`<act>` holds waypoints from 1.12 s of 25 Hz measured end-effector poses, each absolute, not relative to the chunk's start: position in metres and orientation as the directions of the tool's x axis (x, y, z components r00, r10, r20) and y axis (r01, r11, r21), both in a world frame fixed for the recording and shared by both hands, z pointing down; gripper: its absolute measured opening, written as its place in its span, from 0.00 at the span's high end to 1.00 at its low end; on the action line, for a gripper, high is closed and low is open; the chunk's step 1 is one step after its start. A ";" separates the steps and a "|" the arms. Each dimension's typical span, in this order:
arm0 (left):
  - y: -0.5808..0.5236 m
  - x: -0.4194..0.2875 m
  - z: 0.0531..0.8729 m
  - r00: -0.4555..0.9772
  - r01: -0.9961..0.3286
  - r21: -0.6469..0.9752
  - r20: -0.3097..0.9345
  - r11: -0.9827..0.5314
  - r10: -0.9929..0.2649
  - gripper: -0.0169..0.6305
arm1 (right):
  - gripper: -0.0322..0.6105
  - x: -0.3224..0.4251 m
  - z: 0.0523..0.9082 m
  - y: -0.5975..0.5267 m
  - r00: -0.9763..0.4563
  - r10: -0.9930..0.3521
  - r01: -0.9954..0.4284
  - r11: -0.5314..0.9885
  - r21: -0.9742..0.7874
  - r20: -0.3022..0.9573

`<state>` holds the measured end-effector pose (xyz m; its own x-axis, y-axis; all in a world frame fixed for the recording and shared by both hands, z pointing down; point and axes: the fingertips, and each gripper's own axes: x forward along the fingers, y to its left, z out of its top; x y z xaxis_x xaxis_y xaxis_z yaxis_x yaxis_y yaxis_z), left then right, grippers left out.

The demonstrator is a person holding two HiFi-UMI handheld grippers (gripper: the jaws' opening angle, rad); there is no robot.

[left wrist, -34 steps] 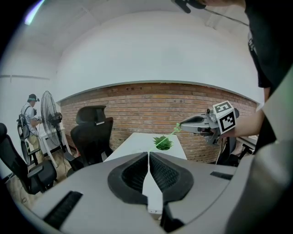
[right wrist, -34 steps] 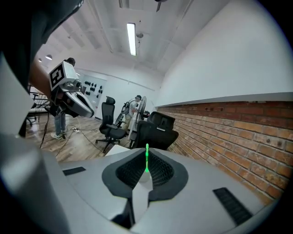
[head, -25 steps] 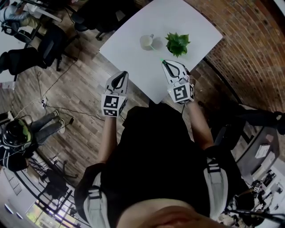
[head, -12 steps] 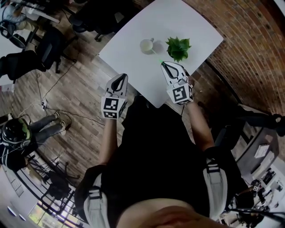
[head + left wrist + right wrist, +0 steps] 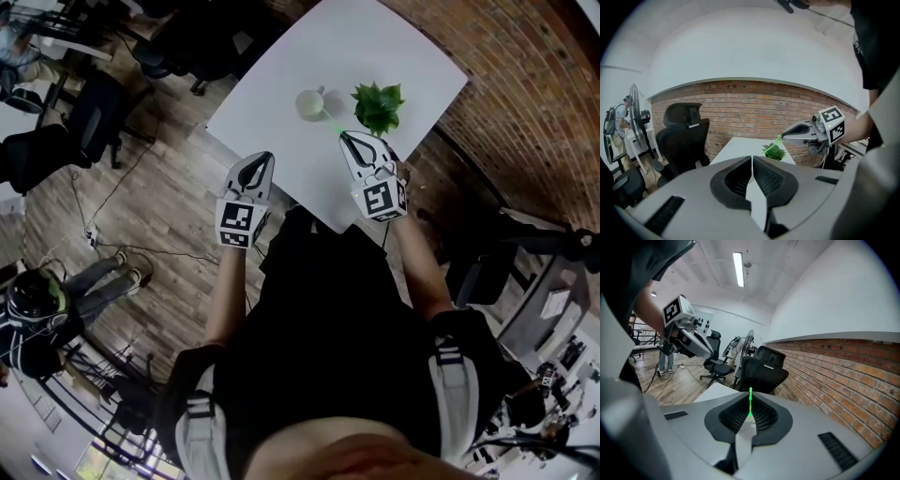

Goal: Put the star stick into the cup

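Note:
A thin green star stick point(image 5: 750, 400) stands up between the pads of my right gripper point(image 5: 750, 416), which is shut on it. In the head view the right gripper point(image 5: 344, 137) hovers over the white table point(image 5: 375, 47), with the star stick's tip point(image 5: 337, 129) poking out toward a pale cup point(image 5: 310, 103) just beyond it. My left gripper point(image 5: 266, 158) hangs at the table's near left edge, its jaws shut on nothing point(image 5: 752, 160). From the left gripper view, the right gripper point(image 5: 783, 136) holds the stick point(image 5: 779, 139) above the plant.
A small green potted plant point(image 5: 378, 105) stands right of the cup, close to the right gripper. A brick wall point(image 5: 525, 103) runs behind the table. Black office chairs point(image 5: 103, 103) and floor cables point(image 5: 112, 234) lie to the left, with people point(image 5: 37, 300) beyond.
The head view has shifted slightly. Both grippers keep nearly the same places, and the right one still holds the stick near the cup.

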<state>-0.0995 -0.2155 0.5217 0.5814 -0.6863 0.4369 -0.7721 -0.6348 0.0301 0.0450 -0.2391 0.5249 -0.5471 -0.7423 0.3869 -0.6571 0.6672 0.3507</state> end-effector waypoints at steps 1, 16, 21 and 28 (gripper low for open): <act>-0.217 -0.101 0.523 0.587 -0.767 0.033 0.439 -0.641 -0.681 0.93 | 0.94 0.043 0.526 -0.240 -0.542 -0.744 -0.660 0.664 0.350 0.390; -0.249 -0.120 0.543 0.672 -0.686 0.073 0.444 -0.724 -0.592 0.93 | 0.94 0.016 0.548 -0.266 -0.466 -0.766 -0.703 0.624 0.340 0.443; -0.259 -0.128 0.552 0.683 -0.673 0.086 0.452 -0.735 -0.573 0.93 | 0.94 0.008 0.558 -0.274 -0.450 -0.765 -0.712 0.619 0.333 0.460; -0.272 -0.137 0.558 0.686 -0.667 0.086 0.459 -0.740 -0.565 0.93 | 0.94 0.005 0.573 -0.283 -0.434 -0.764 -0.720 0.613 0.325 0.478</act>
